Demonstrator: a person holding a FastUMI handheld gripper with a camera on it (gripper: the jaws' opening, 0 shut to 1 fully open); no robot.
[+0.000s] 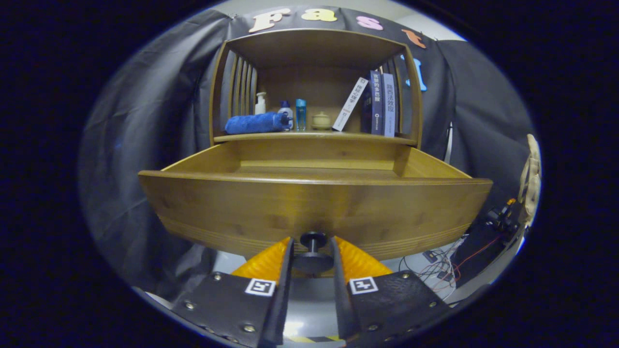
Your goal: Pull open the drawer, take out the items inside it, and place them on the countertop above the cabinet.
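A wooden cabinet (220, 87) stands ahead with its drawer (232, 208) pulled out toward me. The drawer's black round knob (313, 263) sits between my fingers, and my gripper (312, 240) is shut on it, one finger on each side. Over the drawer's front panel I see part of its wooden floor (314, 169), bare where it shows; the near part of the inside is hidden behind the front panel. The countertop (271, 137) above the drawer runs across the cabinet's open shelf.
On the countertop lie a rolled blue towel (254, 123), a white pump bottle (260, 103), two small bottles (300, 115), a small lidded jar (321, 120) and several books (379, 104). Cables and a dark device (483, 241) lie beyond the drawer's right end.
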